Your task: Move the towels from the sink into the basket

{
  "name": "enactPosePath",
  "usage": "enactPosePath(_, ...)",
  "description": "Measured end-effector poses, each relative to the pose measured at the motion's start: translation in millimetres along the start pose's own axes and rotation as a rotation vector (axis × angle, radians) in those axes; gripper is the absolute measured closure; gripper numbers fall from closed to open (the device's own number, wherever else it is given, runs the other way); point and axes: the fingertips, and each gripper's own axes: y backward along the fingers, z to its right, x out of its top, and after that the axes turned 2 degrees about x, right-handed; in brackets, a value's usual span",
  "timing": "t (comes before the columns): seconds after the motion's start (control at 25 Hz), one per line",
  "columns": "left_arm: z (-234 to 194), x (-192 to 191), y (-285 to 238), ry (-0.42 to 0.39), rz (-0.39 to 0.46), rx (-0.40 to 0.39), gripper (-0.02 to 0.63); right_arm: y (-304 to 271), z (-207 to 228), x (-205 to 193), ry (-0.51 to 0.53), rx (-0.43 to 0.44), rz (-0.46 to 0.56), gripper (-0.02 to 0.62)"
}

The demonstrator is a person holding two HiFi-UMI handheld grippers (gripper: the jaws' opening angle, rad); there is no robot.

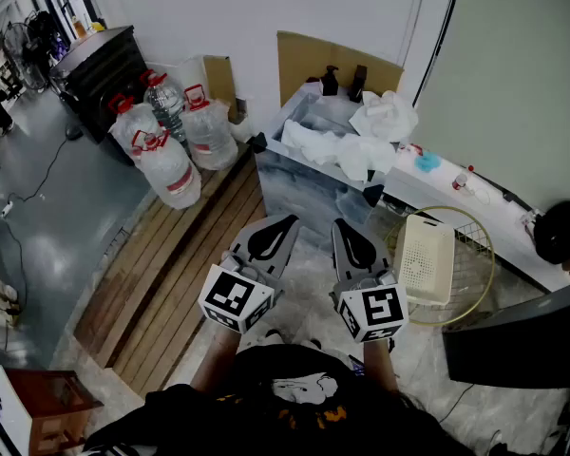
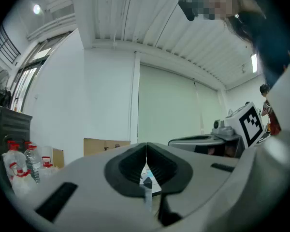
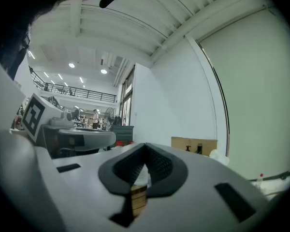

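the left gripper (image 1: 287, 220) and the right gripper (image 1: 341, 224) are held level and side by side in front of the person, near each other but not touching, tips pointing toward the sink (image 1: 299, 198). left gripper: jaws together, pads meeting along one line, nothing clamped between them. right gripper: jaws together in the same way, nothing clamped. each carries its marker cube at the rear end, nearest the person. both grippers are well short of the sink and touch no object. the sink stands at the left end of the white counter (image 1: 427, 190), against the back wall. the towels (image 1: 366, 153) are white and crumpled; one part lies inside the basin, the rest is heaped over the sink's right rim and onto the adjoining counter surface. a small blue object (image 1: 427, 162) rests on the counter just beside the heap. the basket (image 1: 426, 259) is white and perforated and sits on the floor below the counter's front edge, to the right of the right gripper, within a gold wire ring (image 1: 484, 274); whether it stands upright or lies tipped cannot be told. no towel is in it. a cardboard sheet (image 1: 313, 60) leans on the wall behind the sink. several large water bottles (image 1: 171, 145) are grouped on the floor to the left of the sink, at the far end of a wooden slat strip (image 1: 171, 283). a black cabinet (image 1: 100, 74) stands further left.
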Motion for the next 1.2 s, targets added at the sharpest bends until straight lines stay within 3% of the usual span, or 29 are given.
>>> enactPosePath(0.52,24,3,-9,-0.006,0.040,0.048,0.598,25,16,-6,0.077,-0.016,0.005,0.591)
enactPosePath(0.84,41,-15,-15,0.001,0.004,0.070,0.598,37,31,-28,0.032,0.027,-0.017,0.591)
enactPosePath(1.2,19,-22,-40,0.001,-0.011,0.088,0.598,9,48,-36,0.001,0.049,-0.016,0.591)
